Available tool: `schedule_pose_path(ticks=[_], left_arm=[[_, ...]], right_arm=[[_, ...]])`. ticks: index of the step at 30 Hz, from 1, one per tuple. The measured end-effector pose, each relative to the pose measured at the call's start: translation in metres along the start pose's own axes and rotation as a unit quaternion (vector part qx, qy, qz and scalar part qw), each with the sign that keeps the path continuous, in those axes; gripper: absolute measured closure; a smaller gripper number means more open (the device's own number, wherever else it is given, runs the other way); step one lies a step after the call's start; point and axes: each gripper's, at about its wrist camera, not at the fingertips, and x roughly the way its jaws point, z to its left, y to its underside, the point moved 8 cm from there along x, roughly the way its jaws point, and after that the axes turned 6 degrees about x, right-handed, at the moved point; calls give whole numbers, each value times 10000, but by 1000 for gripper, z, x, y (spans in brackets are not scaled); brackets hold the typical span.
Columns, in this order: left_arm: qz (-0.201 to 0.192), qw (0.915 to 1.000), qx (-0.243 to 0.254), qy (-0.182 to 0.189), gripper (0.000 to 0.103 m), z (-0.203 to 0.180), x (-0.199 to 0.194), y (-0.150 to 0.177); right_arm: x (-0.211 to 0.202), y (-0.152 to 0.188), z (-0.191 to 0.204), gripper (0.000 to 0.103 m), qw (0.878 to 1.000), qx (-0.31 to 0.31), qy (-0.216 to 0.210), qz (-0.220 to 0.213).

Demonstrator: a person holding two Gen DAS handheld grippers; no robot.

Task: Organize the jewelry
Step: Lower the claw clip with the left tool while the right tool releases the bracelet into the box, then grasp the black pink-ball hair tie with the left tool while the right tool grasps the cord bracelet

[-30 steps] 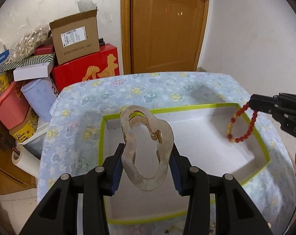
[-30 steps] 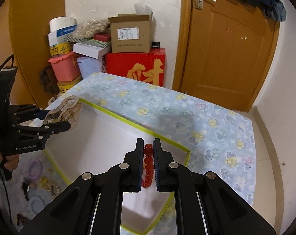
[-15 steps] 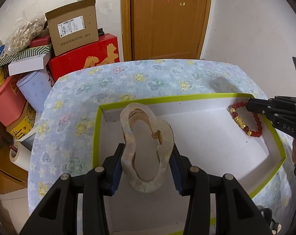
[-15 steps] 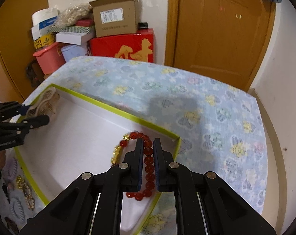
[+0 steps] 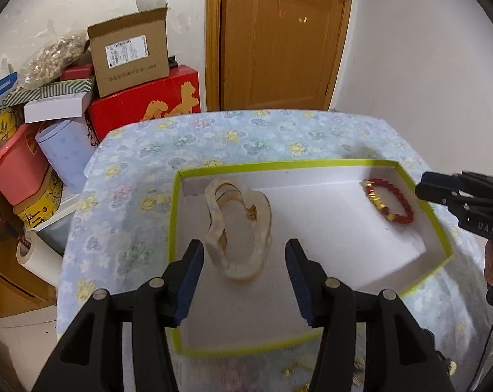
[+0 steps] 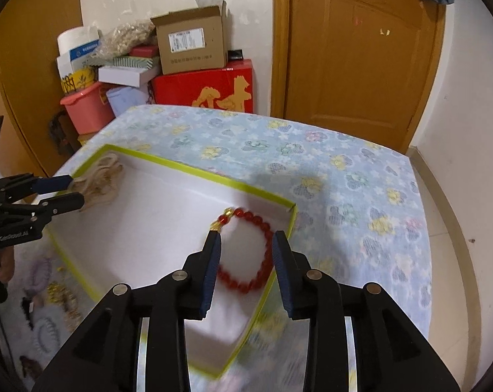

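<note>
In the left wrist view, the left gripper (image 5: 243,271) is opening, its blue pads standing clear on either side of the pale hair claw (image 5: 238,225), which now sits inside the shallow white box (image 5: 328,164), toward its ten o'clock corner. Neither pad presses on it. At three o'clock the right gripper (image 5: 424,189) reaches in over the box's rim, and the red bead bracelet (image 5: 388,205) lies on the box floor near the two o'clock corner, just beside that gripper's tips.

In the right wrist view, the right gripper (image 6: 246,261) is opening too, fingers apart around the red bead bracelet (image 6: 246,254), which rests flat in the box's nearest corner with its gold charm at eleven o'clock. The hair claw (image 6: 102,179) lies in the box's far corner at nine o'clock, at the tips of the left gripper (image 6: 73,192).

The step in hand looks like the release: both pieces set down in the box. On the flowered cloth at seven o'clock, outside the box, loose gold pieces (image 6: 61,297) and hair ties (image 6: 39,272) wait. Next, I judge, each gripper must lift clear without dragging its piece, then go for those.
</note>
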Motion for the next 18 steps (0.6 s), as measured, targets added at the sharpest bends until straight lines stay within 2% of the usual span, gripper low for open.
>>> schedule_pose_path(ticks=[10,18], left_arm=[[-241,9997,-87,-65,49,-8,-67,45],[-239,9994,-216,-150,49,-13,-102,93]], right_arm=[[-72,57,39,69,9995,32,-294,-143],[-101,110,67,69,9989,20,-466,-11]])
